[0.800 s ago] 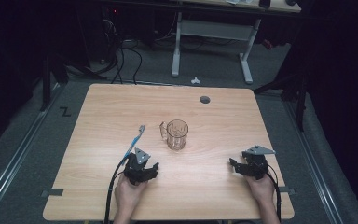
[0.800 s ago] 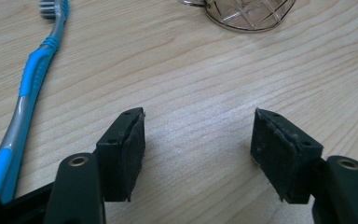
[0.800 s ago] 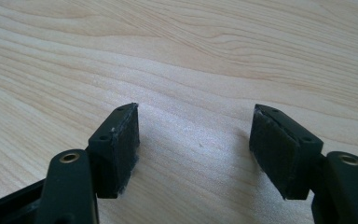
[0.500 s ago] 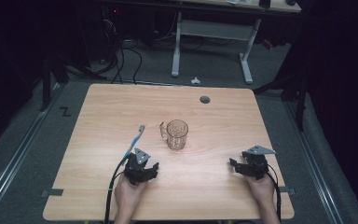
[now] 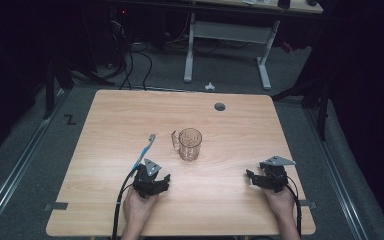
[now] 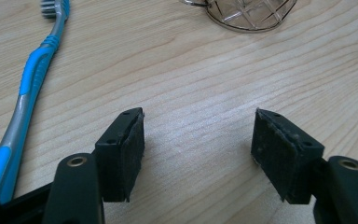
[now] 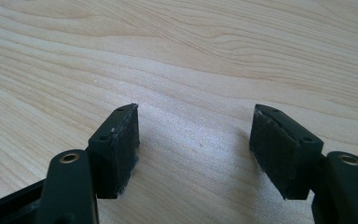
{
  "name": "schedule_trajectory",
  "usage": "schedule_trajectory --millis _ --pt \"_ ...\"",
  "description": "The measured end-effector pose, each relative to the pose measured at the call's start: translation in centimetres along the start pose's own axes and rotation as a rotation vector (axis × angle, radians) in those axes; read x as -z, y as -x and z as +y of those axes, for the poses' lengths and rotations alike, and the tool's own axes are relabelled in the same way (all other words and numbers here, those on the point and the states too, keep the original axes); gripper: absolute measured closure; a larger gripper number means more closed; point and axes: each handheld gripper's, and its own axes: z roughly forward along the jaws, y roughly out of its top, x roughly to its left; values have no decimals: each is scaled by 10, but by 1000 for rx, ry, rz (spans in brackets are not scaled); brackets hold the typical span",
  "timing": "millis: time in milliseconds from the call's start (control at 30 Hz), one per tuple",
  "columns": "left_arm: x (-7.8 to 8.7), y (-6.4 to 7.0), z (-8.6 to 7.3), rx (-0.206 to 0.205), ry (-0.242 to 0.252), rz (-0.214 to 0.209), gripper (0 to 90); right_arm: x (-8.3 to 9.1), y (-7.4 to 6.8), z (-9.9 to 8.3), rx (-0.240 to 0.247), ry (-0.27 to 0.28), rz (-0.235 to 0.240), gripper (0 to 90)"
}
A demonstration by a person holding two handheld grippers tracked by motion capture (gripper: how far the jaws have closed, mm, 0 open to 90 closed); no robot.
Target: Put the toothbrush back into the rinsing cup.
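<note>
A clear glass mug [image 5: 189, 144] with a handle on its left stands upright near the middle of the wooden table [image 5: 130, 115]. A blue and grey toothbrush [image 5: 145, 151] lies flat to the mug's left, bristles at the far end. My left gripper [image 5: 161, 181] rests near the front edge, open, just below the toothbrush's handle end. In the left gripper view the toothbrush [image 6: 25, 93] runs along the left side and the mug's base [image 6: 249, 14] sits at the top; the gripper [image 6: 198, 133] holds nothing. My right gripper [image 5: 250, 176] stands open at the front right; its view [image 7: 193, 130] has bare wood between the jaws.
A round cable hole [image 5: 220, 106] sits in the table near its far edge. Beyond the table stands the white frame of a desk [image 5: 225, 45], with cables on the grey floor [image 5: 135, 55]. A metal rail [image 5: 10, 170] runs along the floor at the left.
</note>
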Motion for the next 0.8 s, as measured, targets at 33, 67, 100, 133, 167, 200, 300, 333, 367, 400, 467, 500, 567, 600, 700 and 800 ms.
schedule_trajectory --millis 33,67,100,133,167,200,300,333,367,400,467,500,567,600,700,800 --pt "0 0 0 0 0 0 350 0 0 0 0 0 0 335" --pt "0 0 0 0 0 0 350 0 0 0 0 0 0 335" --pt "0 0 0 0 0 0 350 0 0 0 0 0 0 335" --pt "0 0 0 1 0 -2 350 0 0 0 0 0 0 335" --pt "0 0 0 1 0 -2 347 0 0 0 0 0 0 335" --pt "0 0 0 -1 -1 -3 343 0 0 0 1 0 0 335" --pt "0 0 0 3 0 -2 343 0 0 0 -2 0 0 335" --pt "0 0 0 4 -1 -4 341 0 0 0 -1 0 0 335" --pt "0 0 0 4 -1 -4 335 0 0 0 -2 -1 0 335" --pt "-1 1 1 5 -2 -3 335 0 0 0 -2 -1 0 335" --pt "-1 1 1 4 -3 -5 325 0 0 0 -5 -2 -1 334" --pt "-1 1 1 4 -3 -5 325 0 0 0 -5 -2 -1 334" --pt "-1 1 1 2 -2 0 327 0 0 0 -5 -2 0 334" --pt "-1 1 1 2 -2 1 331 0 0 0 -4 -2 0 334" --pt "0 2 1 -1 -3 11 332 0 0 0 -6 -2 0 335" --pt "4 4 -1 -9 21 25 335 0 0 0 -4 -2 -1 334"
